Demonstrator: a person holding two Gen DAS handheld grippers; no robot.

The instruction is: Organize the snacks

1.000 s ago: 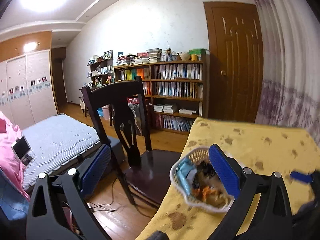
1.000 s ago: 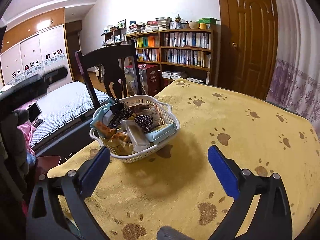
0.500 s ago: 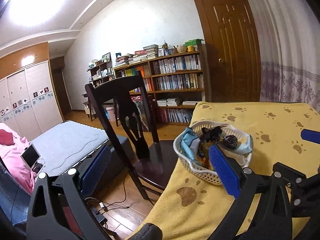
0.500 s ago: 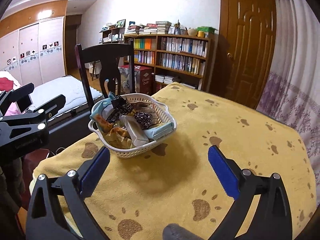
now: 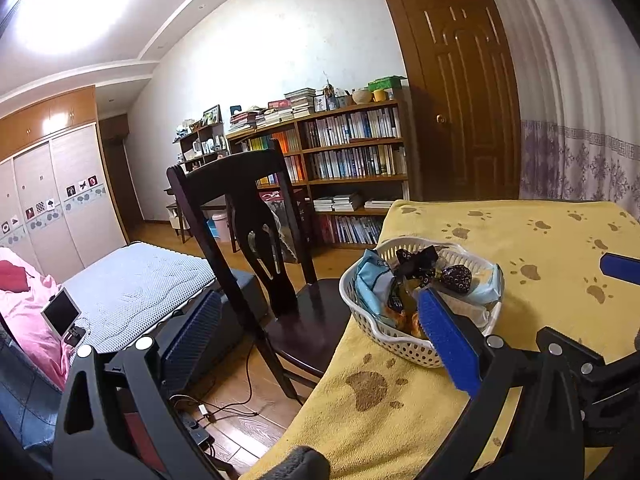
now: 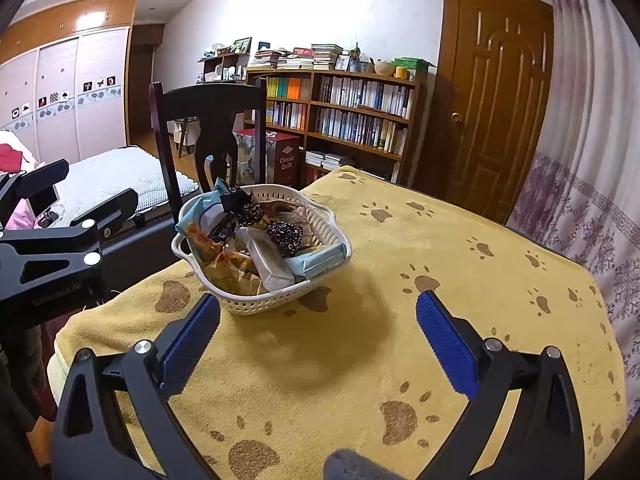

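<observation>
snacks (image 6: 256,240) heaped in white basket (image 6: 280,300), frame centre-left; your left gripper (image 5: 320,340) and right gripper (image 6: 318,328) both spread, empty.

Both grippers, left gripper (image 5: 320,332) and right gripper (image 6: 318,332), now nearer the snack basket (image 6: 276,300).

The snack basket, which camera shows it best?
The right wrist view: the basket sits whole and unblocked on the yellow cloth. In the left wrist view, the left gripper's blue finger covers its near side.
</observation>
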